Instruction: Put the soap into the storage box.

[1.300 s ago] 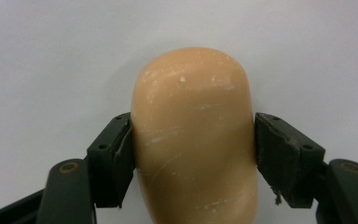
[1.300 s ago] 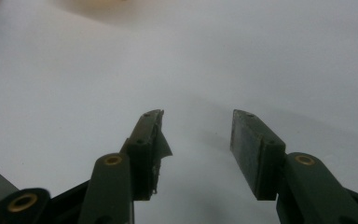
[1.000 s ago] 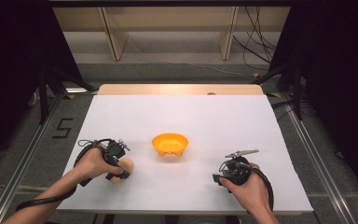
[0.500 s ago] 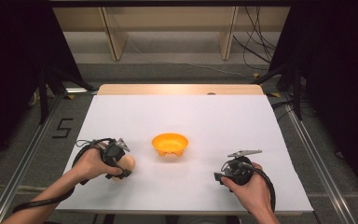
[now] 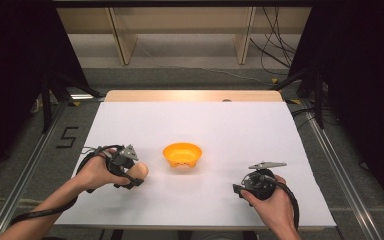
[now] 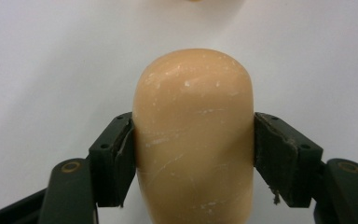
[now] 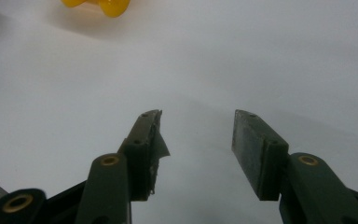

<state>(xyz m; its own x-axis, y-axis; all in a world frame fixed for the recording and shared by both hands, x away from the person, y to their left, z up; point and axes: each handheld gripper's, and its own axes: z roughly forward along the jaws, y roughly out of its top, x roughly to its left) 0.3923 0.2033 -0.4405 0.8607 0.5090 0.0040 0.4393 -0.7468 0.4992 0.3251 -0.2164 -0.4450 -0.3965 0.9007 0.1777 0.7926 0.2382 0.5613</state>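
A tan, rounded, bread-like object (image 6: 193,135) sits between the jaws of my left gripper (image 6: 193,158), which press on both of its sides. In the high view the same tan object (image 5: 139,171) shows at the tip of the left gripper (image 5: 130,172), low on the white table's left side. An orange bowl (image 5: 182,154) stands at the table's middle, to the right of that object. My right gripper (image 5: 241,189) rests at the front right, and its jaws (image 7: 196,140) stand open over bare white surface with nothing between them.
The white table top (image 5: 240,130) has a wooden strip along its far edge (image 5: 195,95). The orange bowl (image 7: 98,5) shows at the top left of the right gripper view. Dark floor, metal rails and wooden shelf legs surround the table.
The left hand with the tan object has shifted slightly right and away from the front edge. The right hand has drifted a little toward the front edge.
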